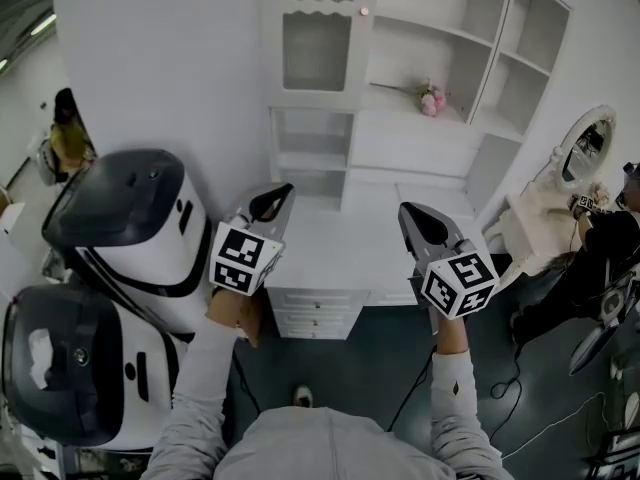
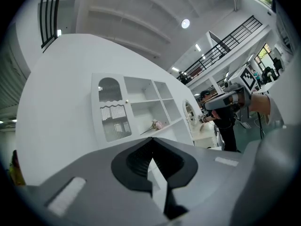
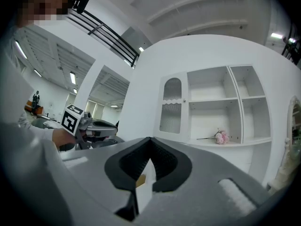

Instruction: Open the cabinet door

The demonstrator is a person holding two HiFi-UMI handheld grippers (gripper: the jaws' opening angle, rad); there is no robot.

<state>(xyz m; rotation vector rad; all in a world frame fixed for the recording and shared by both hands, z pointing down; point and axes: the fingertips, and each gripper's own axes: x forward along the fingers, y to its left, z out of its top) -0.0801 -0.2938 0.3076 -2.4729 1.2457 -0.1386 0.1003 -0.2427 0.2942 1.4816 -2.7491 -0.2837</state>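
Note:
The white cabinet's door (image 1: 318, 40) has ribbed glass panes and a small knob (image 1: 365, 12) at its right edge, and it stands closed. It also shows as the door (image 2: 113, 111) in the left gripper view and the door (image 3: 171, 105) in the right gripper view. My left gripper (image 1: 281, 196) and right gripper (image 1: 407, 213) are held level side by side, well short of the cabinet and pointing toward it. Both are shut with nothing between the jaws, as their own views confirm: left gripper (image 2: 151, 141), right gripper (image 3: 150, 140).
Open shelves to the right of the door hold a pink flower (image 1: 431, 99). Small drawers (image 1: 315, 314) sit low in front of me. Two white-and-black machines (image 1: 130, 218) stand at my left. A vanity with an oval mirror (image 1: 586, 148) and a person (image 1: 600, 253) are at the right.

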